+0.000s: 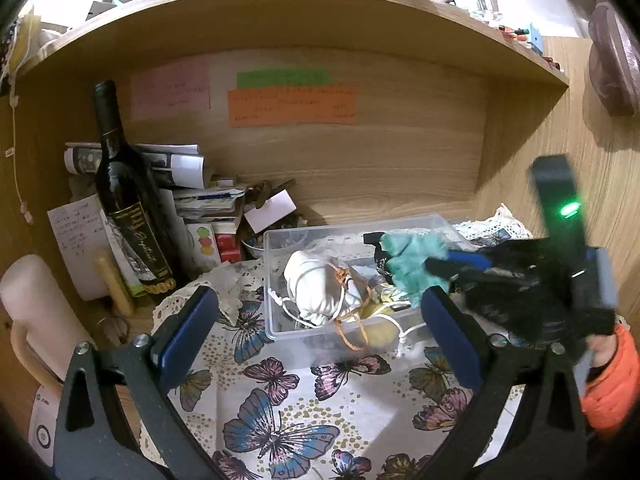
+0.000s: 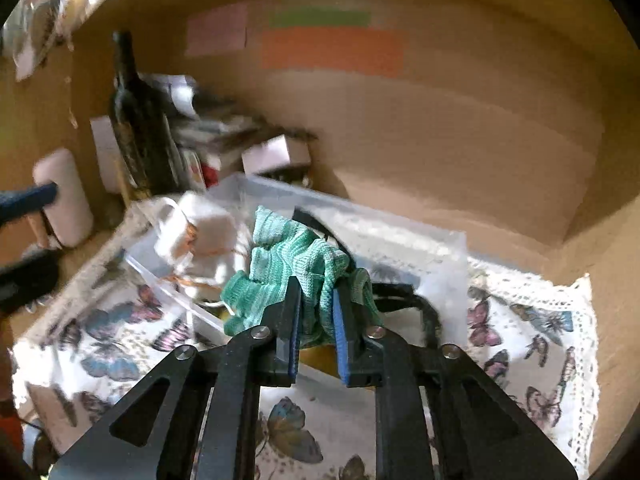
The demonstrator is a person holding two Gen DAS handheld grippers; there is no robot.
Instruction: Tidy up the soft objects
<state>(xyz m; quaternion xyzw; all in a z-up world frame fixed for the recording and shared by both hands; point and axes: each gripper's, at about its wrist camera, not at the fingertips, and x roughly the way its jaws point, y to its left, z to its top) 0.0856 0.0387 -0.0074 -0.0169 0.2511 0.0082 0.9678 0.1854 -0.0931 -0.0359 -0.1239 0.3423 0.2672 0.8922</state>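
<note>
Green cloth [image 2: 296, 268] is pinched between the closed fingers of the right gripper [image 2: 316, 320], held over the bin [image 1: 276, 320] that holds a white pouch [image 1: 320, 292]. Left gripper [image 1: 316, 328] is spread wide, empty, before the bin. The cloth is best lowered fully inside before release, with its black strap [image 2: 416, 300] kept off the rim.

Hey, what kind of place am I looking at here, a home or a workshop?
Most likely a home: a cluttered wooden shelf nook with a wine bottle, stacked papers and sticky notes on its back wall, above a butterfly-print tablecloth. A clear plastic bin holds soft items.
</note>
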